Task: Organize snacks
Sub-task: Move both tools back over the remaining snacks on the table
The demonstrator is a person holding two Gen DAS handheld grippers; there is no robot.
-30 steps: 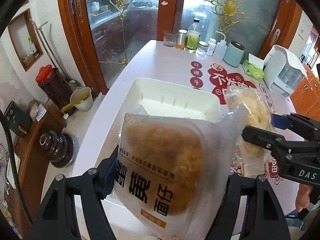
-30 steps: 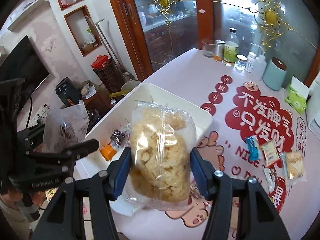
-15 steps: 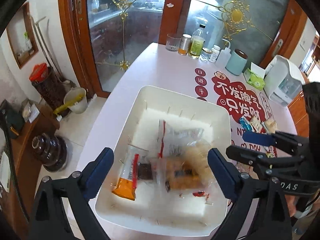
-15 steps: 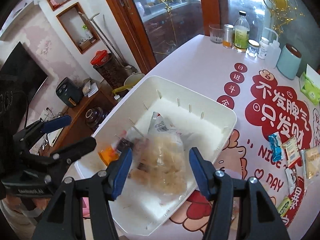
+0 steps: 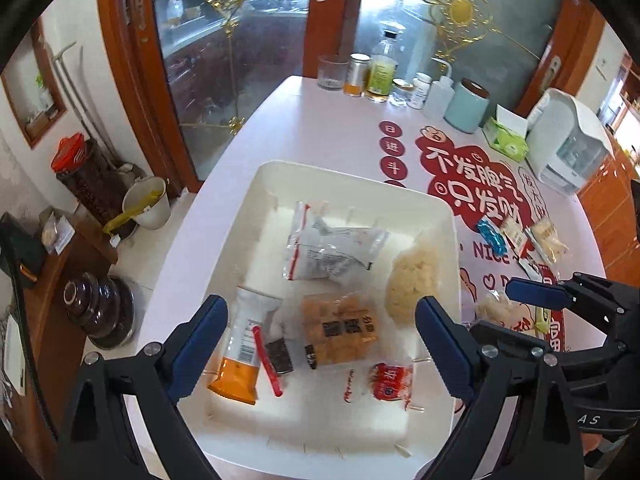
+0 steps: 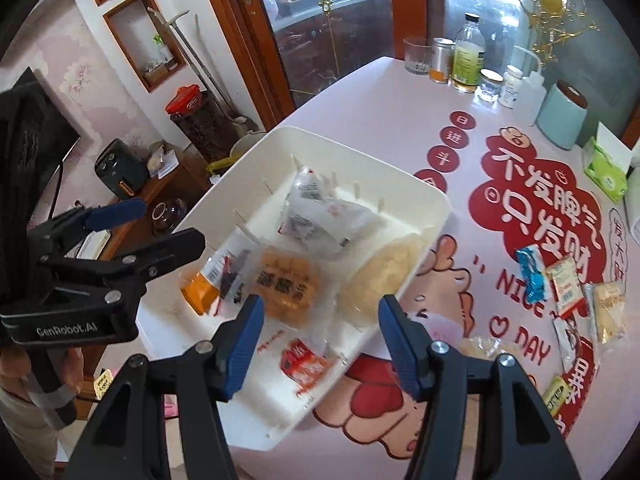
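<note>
A white bin [image 5: 360, 184] [image 6: 400, 178] on the pink table holds several snack packs: an orange-brown cake pack [image 5: 340, 334] [image 6: 286, 282], a pale puffed-snack bag [image 5: 412, 278] [image 6: 384, 272] against its right wall, a grey pouch [image 5: 332, 250], an orange-ended packet [image 5: 240, 356] and a small red pack [image 5: 390, 380]. My left gripper [image 5: 320, 350] is open and empty above the bin. My right gripper [image 6: 320, 340] is open and empty over the bin's near right edge. Loose small snacks [image 6: 568, 292] lie on the table to the right.
Bottles, jars and a glass [image 5: 376, 76] stand at the table's far end, with a teal canister [image 5: 466, 106], a green tissue box [image 5: 506, 138] and a white appliance [image 5: 568, 148]. Glass doors stand behind. A low wooden cabinet [image 5: 52, 280] and floor pots are left of the table.
Both grippers opened and dropped their bags into the bin: the cake pack from the left, the puffed-snack bag from the right. Both now hover empty above it.
</note>
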